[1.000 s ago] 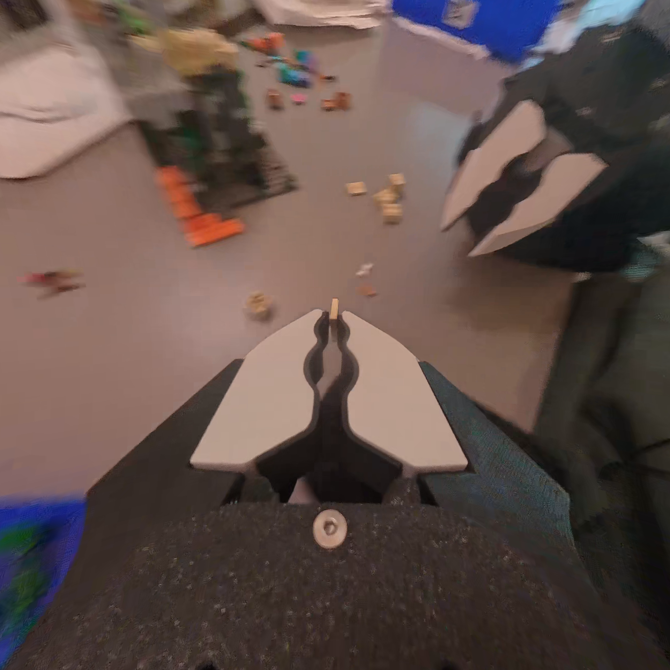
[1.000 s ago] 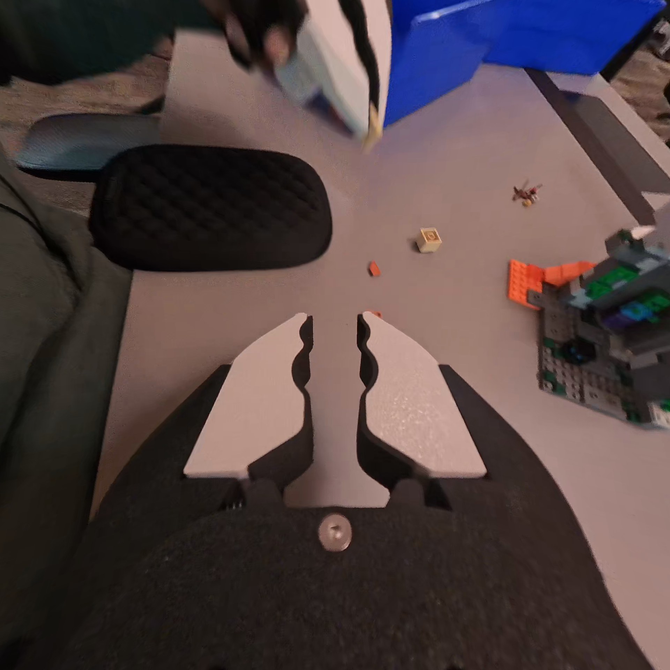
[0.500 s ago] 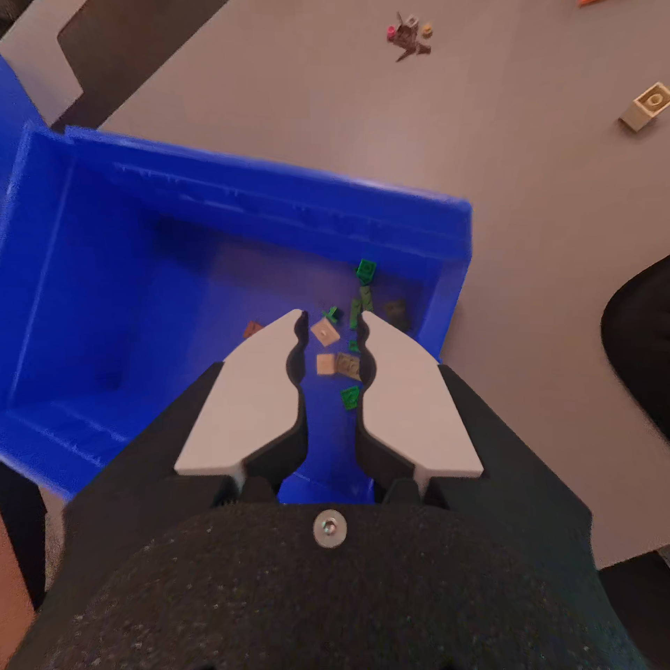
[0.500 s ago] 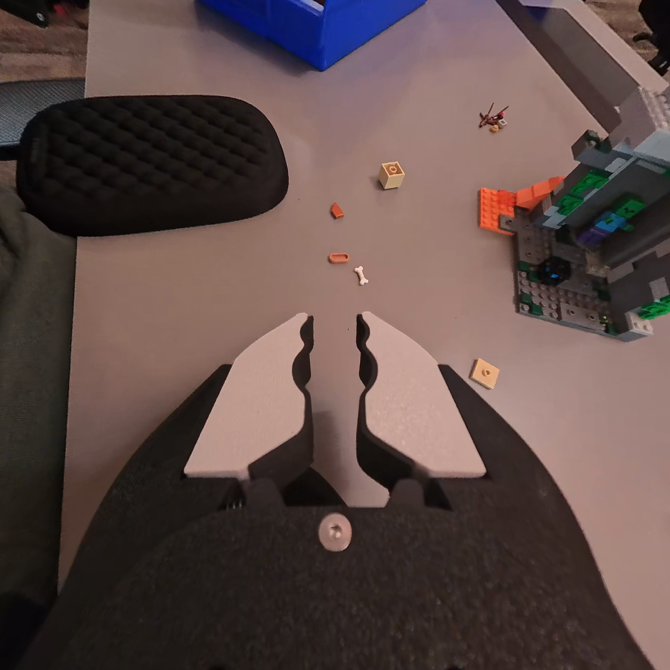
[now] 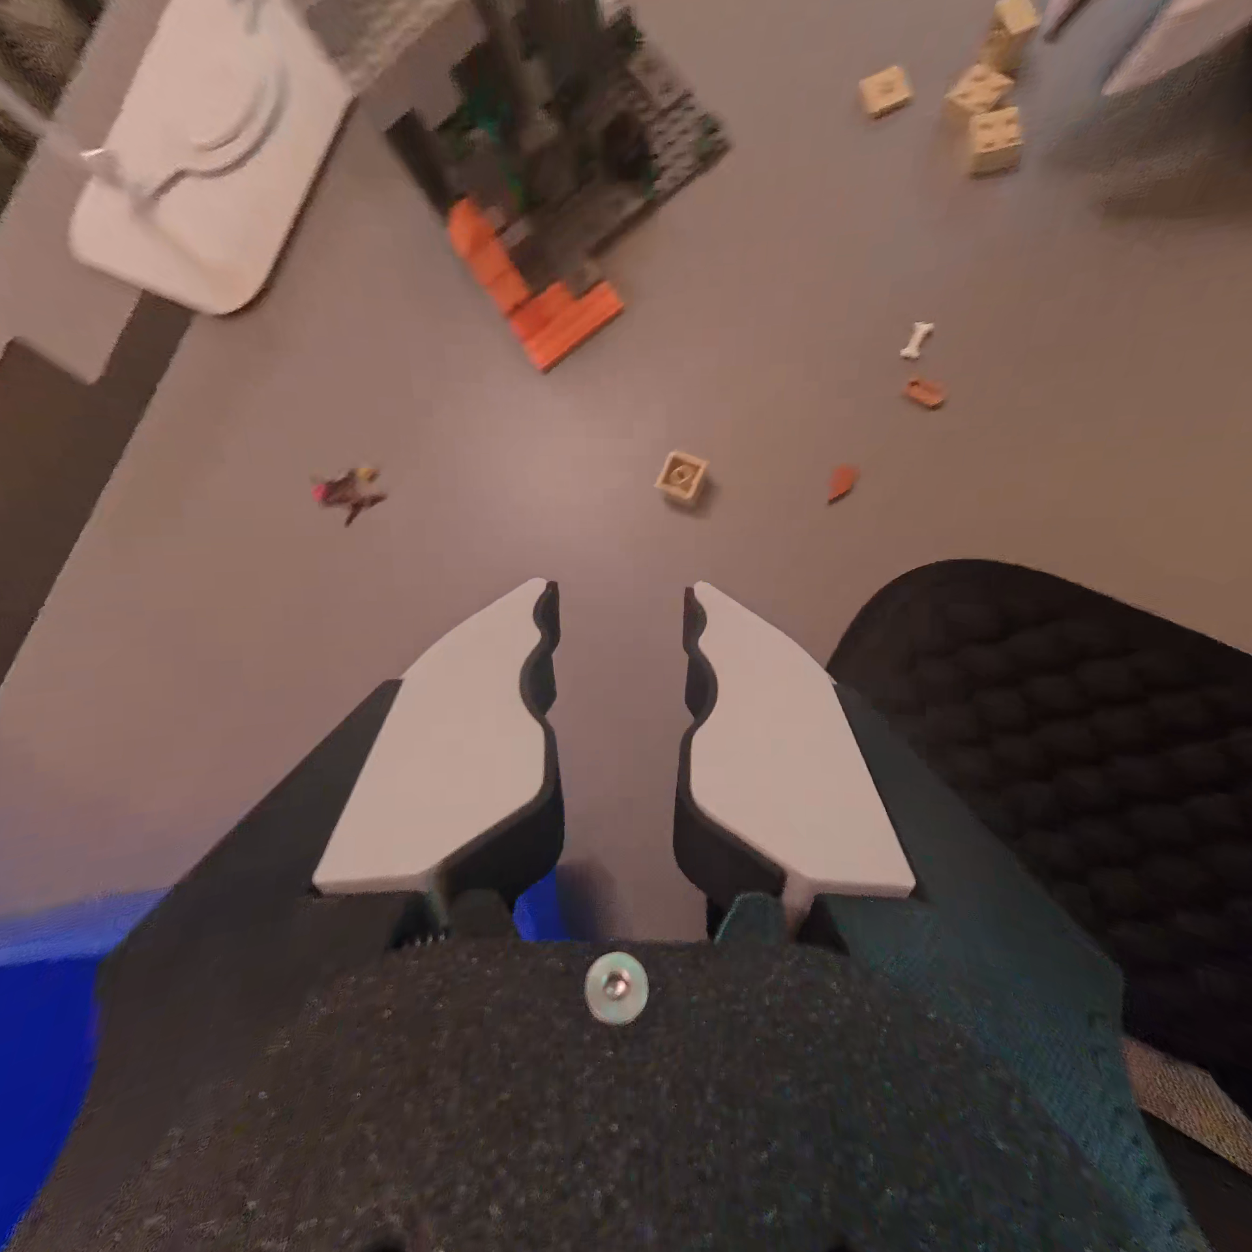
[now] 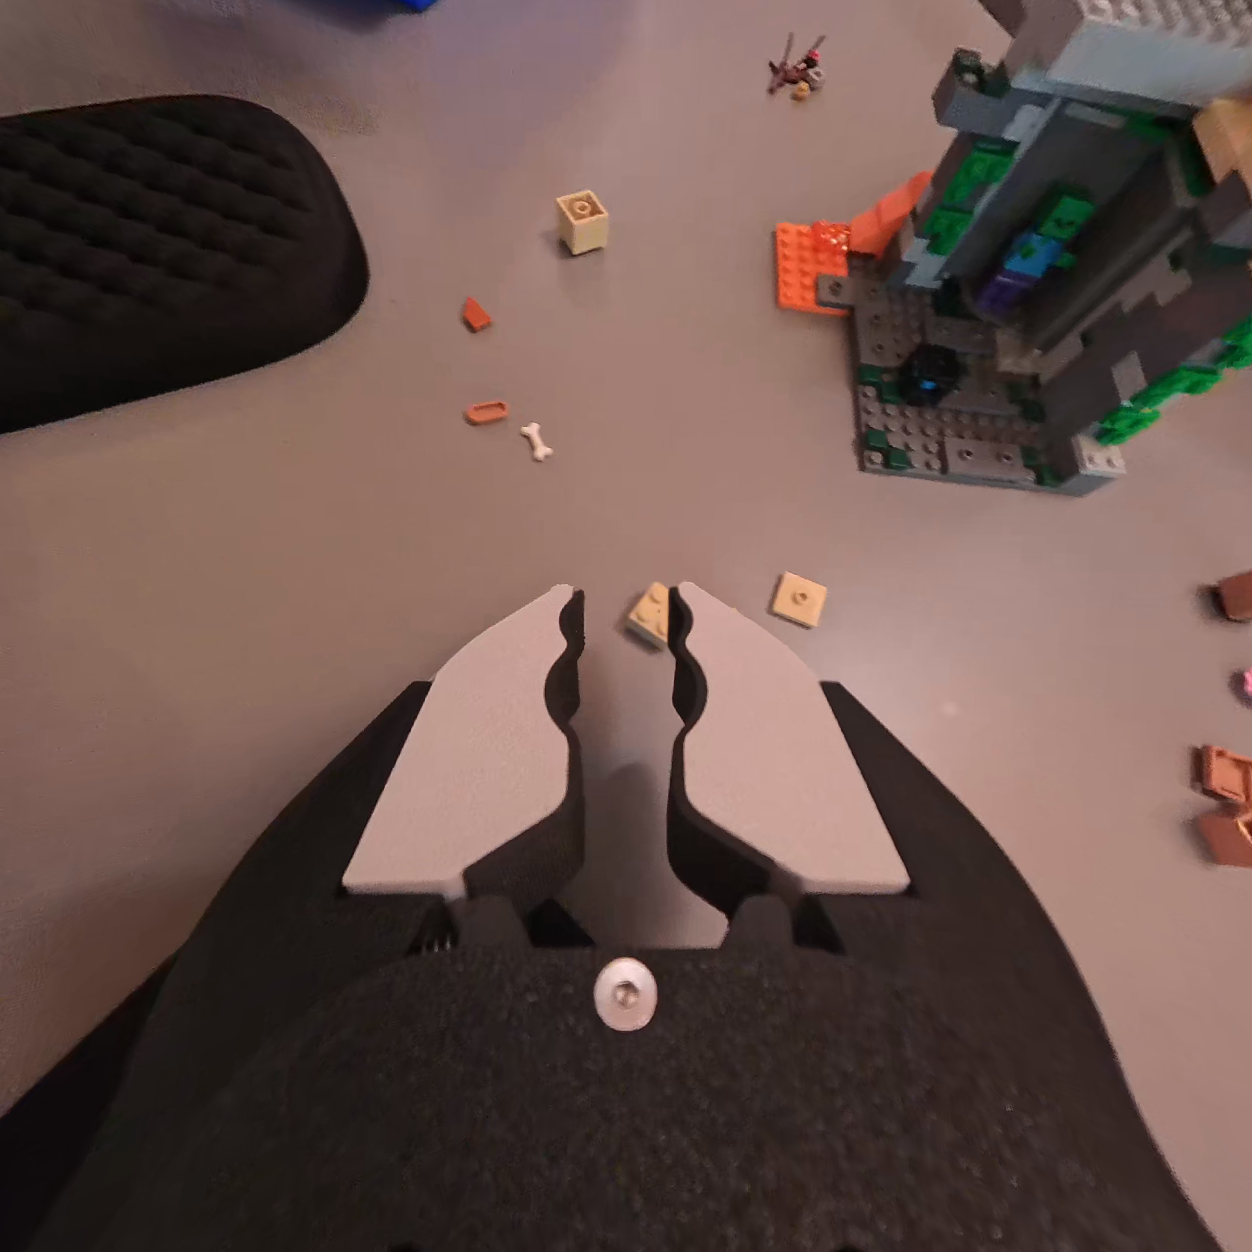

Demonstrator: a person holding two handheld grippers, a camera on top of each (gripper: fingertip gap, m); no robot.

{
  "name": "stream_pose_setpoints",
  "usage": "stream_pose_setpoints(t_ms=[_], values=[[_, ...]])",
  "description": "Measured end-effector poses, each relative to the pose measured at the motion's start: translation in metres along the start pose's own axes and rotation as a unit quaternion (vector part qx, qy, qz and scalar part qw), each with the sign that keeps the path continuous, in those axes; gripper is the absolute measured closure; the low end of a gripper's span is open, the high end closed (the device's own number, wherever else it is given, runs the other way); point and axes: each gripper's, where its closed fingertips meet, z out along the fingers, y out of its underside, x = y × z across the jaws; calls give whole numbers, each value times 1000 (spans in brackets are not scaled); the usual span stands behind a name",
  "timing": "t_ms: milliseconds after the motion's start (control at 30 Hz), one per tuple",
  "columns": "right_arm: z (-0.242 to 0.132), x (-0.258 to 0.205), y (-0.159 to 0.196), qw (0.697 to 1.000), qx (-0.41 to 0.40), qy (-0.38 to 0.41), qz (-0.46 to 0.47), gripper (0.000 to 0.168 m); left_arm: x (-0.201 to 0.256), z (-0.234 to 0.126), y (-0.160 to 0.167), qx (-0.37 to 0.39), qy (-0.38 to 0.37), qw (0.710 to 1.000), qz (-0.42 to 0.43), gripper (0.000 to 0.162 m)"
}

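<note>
- Your left gripper (image 5: 620, 596) hangs with its jaws parted and nothing between them, above bare grey table (image 5: 474, 420).
- Under its body, at the lower left, a strip of a blue bin (image 5: 47, 948) shows; a black quilted pad (image 5: 1057, 745) lies just to its right.
- Ahead of the left gripper sit a tan cube brick (image 5: 682, 476), a small brown slope piece (image 5: 842, 482) and a tiny dark spiky figure (image 5: 347, 489), all apart from the fingertips.
- Farther on stands a grey and green brick building (image 5: 562, 135) with orange plates (image 5: 542, 298) at its foot; the view is blurred there.
- Your right gripper (image 6: 627, 599) is also released, its jaws apart and gripping nothing.
- A tan studded plate (image 6: 648, 616) lies tilted at its tips, against the inner edge of the right finger; whether they touch, you cannot tell.
- A second flat tan tile (image 6: 799, 599) lies just beside that finger on the outer side.
- Beyond lie a white bone piece (image 6: 537, 441) and a small orange oblong piece (image 6: 486, 412), near each other.
- Brown bricks (image 6: 1223, 799) sit at the right edge.
</note>
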Motion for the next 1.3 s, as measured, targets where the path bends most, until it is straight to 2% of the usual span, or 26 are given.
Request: stream_pose_setpoints(t_ms=[133,300,533,700,733,767,833,933,1067,1200,1300], values=[[-3,14,5,1000,-3,11,21,144,16,42,-2,-40,46,998,33,123],[-9,17,11,999,-5,22,23,144,14,86,21,-118,83,988,49,115],[-16,19,20,999,-2,21,37,144,15,92,19,-129,135,981,44,131],[-14,18,19,999,4,20,38,144,28,95,10,-100,172,979,39,126],[-13,18,19,999,5,20,38,144,29,97,8,-92,171,980,41,129],[-12,17,19,999,5,19,37,144,28,99,5,-83,165,982,44,143],[-11,16,19,999,5,18,35,144,29,100,1,-76,154,984,51,145],[-13,14,20,999,6,20,31,144,29,81,-8,-63,131,987,61,145],[-18,15,24,999,12,23,38,144,-5,24,-13,-44,67,996,43,145],[-20,16,22,998,24,22,46,145,-51,-37,4,-10,31,999,-39,145],[-19,10,12,998,45,12,43,145,-54,-61,8,48,58,993,-93,145]])
